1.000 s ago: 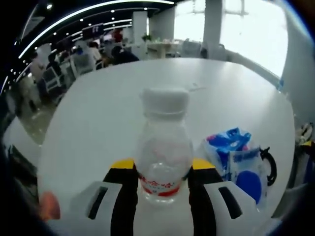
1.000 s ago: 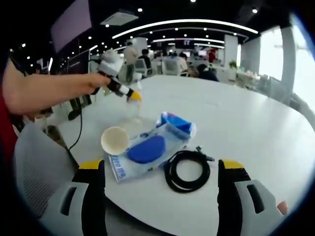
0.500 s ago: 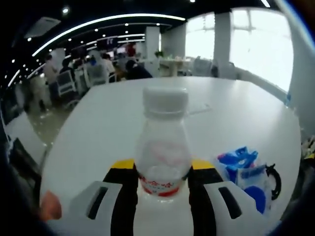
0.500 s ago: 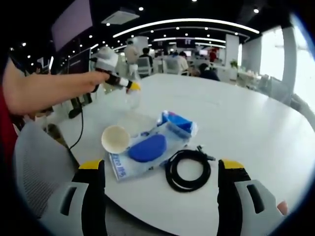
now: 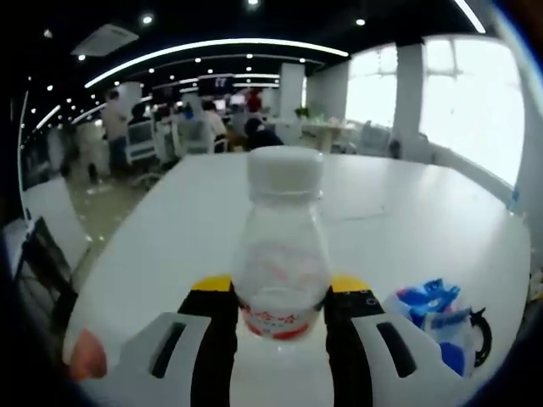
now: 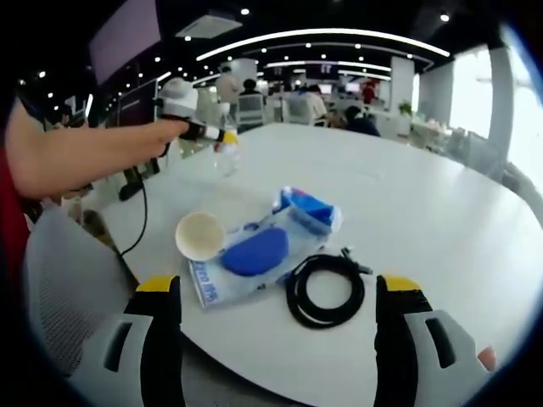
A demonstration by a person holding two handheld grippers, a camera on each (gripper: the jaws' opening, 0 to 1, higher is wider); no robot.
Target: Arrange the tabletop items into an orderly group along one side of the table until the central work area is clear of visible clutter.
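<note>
The bottle (image 5: 282, 254) looks like clear, faintly glossy plastic with a matt white plastic cap (image 5: 285, 172) and a printed red film label (image 5: 273, 323). The table (image 6: 424, 220) has a smooth white top with a soft sheen. The blue-and-white packet (image 6: 259, 250) appears to be shiny, crinkled plastic film. The coiled cable (image 6: 326, 290) is matt black, rubbery. The cup (image 6: 200, 235) looks like matt, cream paper.
</note>
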